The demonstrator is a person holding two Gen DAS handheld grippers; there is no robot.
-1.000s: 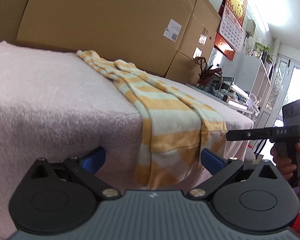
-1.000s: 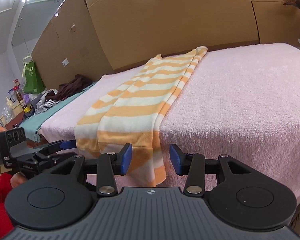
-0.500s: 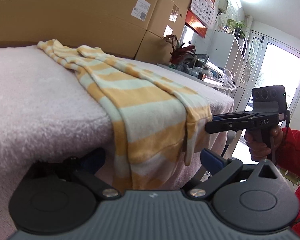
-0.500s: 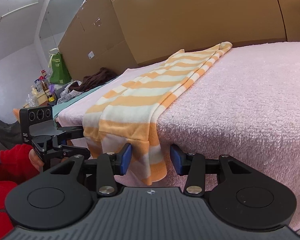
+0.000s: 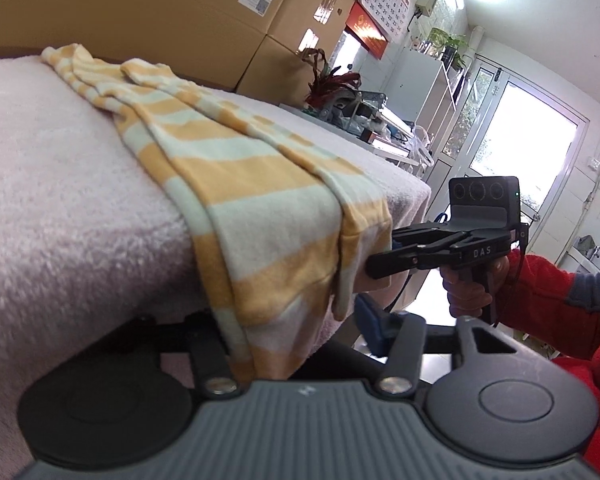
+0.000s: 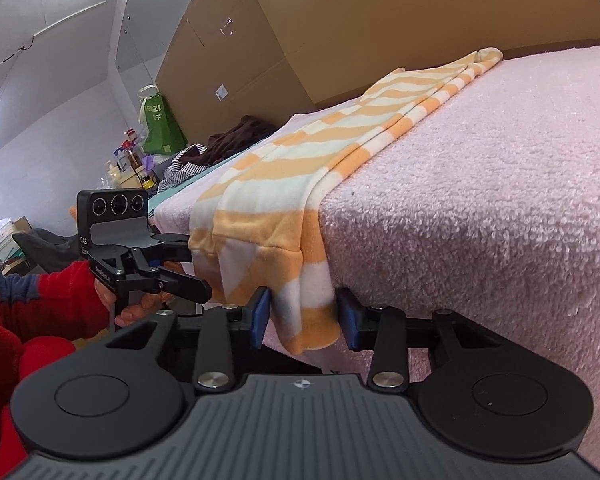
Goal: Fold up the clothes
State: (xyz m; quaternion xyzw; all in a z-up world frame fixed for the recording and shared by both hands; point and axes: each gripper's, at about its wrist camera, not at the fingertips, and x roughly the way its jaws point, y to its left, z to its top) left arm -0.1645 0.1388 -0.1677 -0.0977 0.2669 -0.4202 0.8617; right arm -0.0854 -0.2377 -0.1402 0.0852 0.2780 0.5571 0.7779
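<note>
A yellow-and-white striped garment (image 5: 236,184) lies in a long strip across the pink towel-covered table (image 5: 60,200), its hem hanging over the near edge. My left gripper (image 5: 296,332) is at the left part of that hem. Its jaws are closing with the cloth between them; only the right blue pad (image 5: 370,328) shows, a little clear of the cloth. In the right wrist view the garment's right corner (image 6: 304,320) hangs between the blue pads (image 6: 260,316) of my right gripper (image 6: 304,316). These jaws are closing too, close to the cloth but not squeezing it.
Big cardboard boxes (image 5: 140,8) stand behind the table (image 6: 480,200). To the right are a red-leaved plant (image 5: 328,80), a cluttered shelf and a glass door (image 5: 520,140). To the left lie dark clothes (image 6: 236,140) and a green bag (image 6: 160,128). A red-sleeved hand (image 5: 472,284) holds the right gripper (image 5: 380,256).
Both grippers have come in to the hanging hem and swung towards each other. The left jaws have narrowed from wide open around the cloth; the right jaws have narrowed around the corner.
</note>
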